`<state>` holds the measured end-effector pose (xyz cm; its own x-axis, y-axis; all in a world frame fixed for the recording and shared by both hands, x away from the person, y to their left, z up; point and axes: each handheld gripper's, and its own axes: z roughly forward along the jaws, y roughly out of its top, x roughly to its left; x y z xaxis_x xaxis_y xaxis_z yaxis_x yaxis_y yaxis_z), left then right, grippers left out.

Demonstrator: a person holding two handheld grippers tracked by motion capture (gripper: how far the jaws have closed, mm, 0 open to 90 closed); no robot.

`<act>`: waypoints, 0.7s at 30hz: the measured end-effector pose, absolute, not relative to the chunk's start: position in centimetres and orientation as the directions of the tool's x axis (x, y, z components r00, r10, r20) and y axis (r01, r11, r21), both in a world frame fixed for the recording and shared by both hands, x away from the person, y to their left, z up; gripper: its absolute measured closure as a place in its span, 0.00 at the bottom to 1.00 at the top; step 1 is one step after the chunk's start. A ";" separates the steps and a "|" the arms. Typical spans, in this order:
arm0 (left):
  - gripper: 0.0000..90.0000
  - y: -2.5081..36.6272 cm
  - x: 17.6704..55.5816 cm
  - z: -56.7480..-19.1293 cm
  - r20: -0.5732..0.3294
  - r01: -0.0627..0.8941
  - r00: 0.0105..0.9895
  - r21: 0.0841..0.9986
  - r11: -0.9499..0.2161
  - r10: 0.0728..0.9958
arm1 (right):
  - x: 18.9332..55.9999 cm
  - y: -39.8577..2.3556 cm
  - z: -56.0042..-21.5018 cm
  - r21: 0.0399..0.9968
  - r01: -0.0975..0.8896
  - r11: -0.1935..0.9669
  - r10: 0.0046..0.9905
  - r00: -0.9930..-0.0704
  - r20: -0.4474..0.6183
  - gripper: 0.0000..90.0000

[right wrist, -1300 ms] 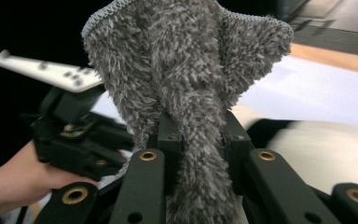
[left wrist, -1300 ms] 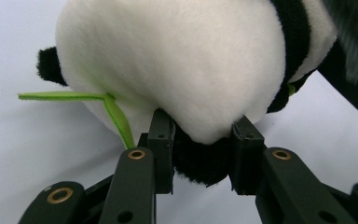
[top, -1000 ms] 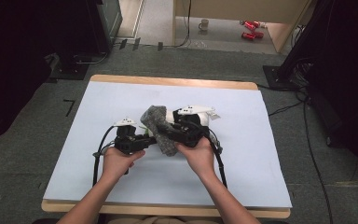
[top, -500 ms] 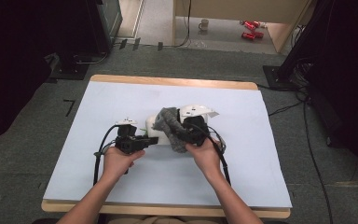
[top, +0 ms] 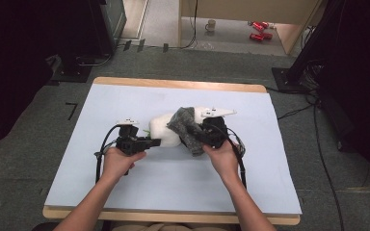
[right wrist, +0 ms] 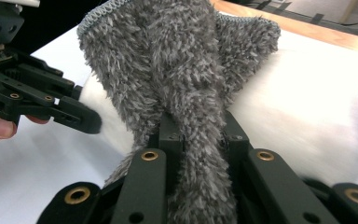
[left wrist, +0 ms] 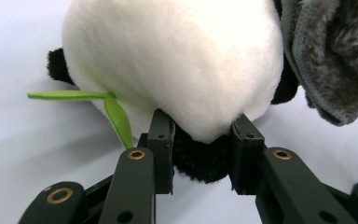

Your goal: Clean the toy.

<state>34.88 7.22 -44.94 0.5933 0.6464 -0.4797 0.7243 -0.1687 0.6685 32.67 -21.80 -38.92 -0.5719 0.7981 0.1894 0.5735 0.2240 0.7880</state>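
A white plush toy (top: 163, 129) with black limbs and a green leaf (left wrist: 114, 112) lies mid-table on the pale sheet. My left gripper (top: 155, 142) meets it from the left. In the left gripper view, this gripper (left wrist: 201, 135) is shut on a black limb (left wrist: 200, 163) under the toy's white body (left wrist: 177, 60). A grey fuzzy cloth (top: 185, 127) hangs against the toy's right side. My right gripper (top: 198, 137) holds it. In the right gripper view, the right gripper (right wrist: 198, 128) pinches the cloth (right wrist: 186, 79), with the left gripper (right wrist: 37, 100) at the left.
The pale blue sheet (top: 139, 192) covers a wooden table (top: 173, 217) with bare room all round the toy. Beyond the far edge are a dark stand (top: 84, 62), a mug (top: 212, 24) and red cans (top: 257, 30) on the floor.
The right gripper has drawn the grey cloth to the right, off the toy, so the white body now shows. The left gripper has held its place on the toy.
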 end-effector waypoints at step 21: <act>0.75 7.6 35.8 -45.3 -0.490 0.734 0.579 0.661 -0.156 0.652 | 33.6 -28.5 -40.4 0.768 0.635 0.080 0.901 -0.376 0.217 0.84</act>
<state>35.80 7.62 -45.28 0.5788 0.6518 -0.4900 0.7344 -0.1555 0.6606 33.55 -28.52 -40.44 -0.3763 0.9008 0.2169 0.6351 0.0803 0.7682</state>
